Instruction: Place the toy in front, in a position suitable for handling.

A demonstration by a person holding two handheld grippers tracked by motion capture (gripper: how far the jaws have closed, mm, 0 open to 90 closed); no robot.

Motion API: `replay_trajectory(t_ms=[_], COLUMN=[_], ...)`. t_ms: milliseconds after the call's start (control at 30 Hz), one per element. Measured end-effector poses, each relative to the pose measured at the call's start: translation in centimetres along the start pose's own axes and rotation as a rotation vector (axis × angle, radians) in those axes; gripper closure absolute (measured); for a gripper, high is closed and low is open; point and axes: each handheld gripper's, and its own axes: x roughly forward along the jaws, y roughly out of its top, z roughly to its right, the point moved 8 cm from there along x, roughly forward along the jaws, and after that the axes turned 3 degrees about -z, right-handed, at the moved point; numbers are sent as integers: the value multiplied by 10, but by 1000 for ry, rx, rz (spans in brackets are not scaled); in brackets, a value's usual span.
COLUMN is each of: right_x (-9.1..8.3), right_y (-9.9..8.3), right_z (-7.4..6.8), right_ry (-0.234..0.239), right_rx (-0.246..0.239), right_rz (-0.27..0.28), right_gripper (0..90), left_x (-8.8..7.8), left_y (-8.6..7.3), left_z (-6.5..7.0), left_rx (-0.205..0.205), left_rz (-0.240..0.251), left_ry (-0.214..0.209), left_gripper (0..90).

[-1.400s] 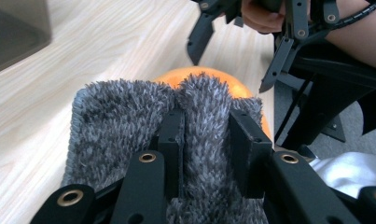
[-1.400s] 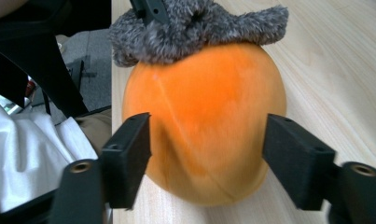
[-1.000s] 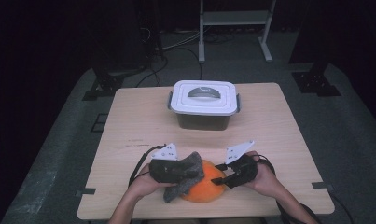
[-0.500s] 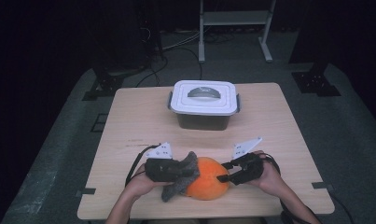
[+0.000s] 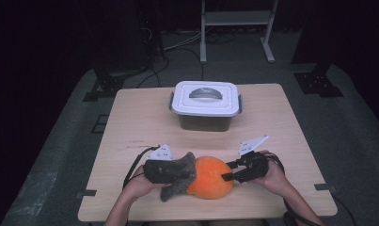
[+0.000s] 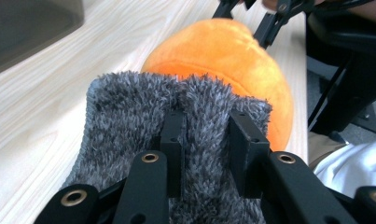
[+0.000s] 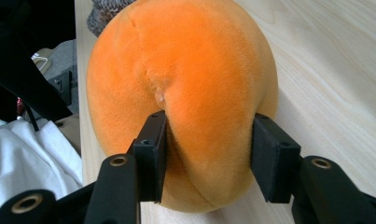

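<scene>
An orange plush ball (image 5: 208,176) lies near the table's front edge, with a grey fuzzy cloth part (image 5: 177,187) at its left side. My left gripper (image 5: 188,171) is shut on that grey fuzzy cloth (image 6: 129,107), a fold of it pinched between the jaws of the left gripper (image 6: 209,121). From the right, my right gripper (image 5: 225,175) is shut on the orange plush (image 7: 185,56), and the pads of the right gripper (image 7: 206,135) dent a bulge of it. The grey cloth (image 7: 106,11) peeks out behind the ball.
A dark box with a white lid and grey handle (image 5: 206,101) stands at the middle back of the wooden table (image 5: 281,122). The person's forearms come in over the front edge. Dark floor, cables and a metal stand lie beyond the table.
My right gripper has shifted a little to the right with the orange plush still in its jaws. The left gripper has drifted slightly left, still holding the grey cloth.
</scene>
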Motion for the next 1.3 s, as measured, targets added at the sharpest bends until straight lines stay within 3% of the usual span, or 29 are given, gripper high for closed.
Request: replay_trajectory(t_ms=[100, 233, 500, 600, 733, 767, 900, 1000, 1167, 1233, 1300], right_x=[2, 2, 2, 1, 3, 4, 7, 4, 3, 13, 18], right_y=[0, 0, 1, 0, 1, 2, 5, 9, 17, 17, 17], right_z=[-3, -5, -2, -3, -9, -12, -22, -23, -20, -19, -17], right_ry=[-1, -5, 1, -4, -17, -13, 14, -2, 34, 52, 54], right_rx=[-7, -20, -10, -13, -52, -61, -85, -101, -61, -39, -1], right_rz=[1, -3, 4, 3, 1, -1, -3, -11, 24, 8, 9], right_gripper=[504, 503, 500, 500, 493, 480, 352, 257, 215, 187, 224], left_x=[3, 6, 1, -1, -5, -5, 4, 4, 7, 8, 8], left_y=[10, 14, -13, -8, 6, 9, 4, 2, 3, 3, 4], left_z=[12, 19, -5, -5, -1, 1, 8, 9, 14, 14, 12], left_rx=[23, 60, 37, 25, 5, 4, 26, 36, 48, 47, 40], left_rz=[42, 20, -100, -64, 37, 47, 0, -18, -26, -25, -17], left_ry=[-51, -32, 53, 48, 26, 15, -8, -17, -54, -48, -38], left_gripper=[696, 695, 695, 696, 696, 696, 697, 699, 699, 699, 699])
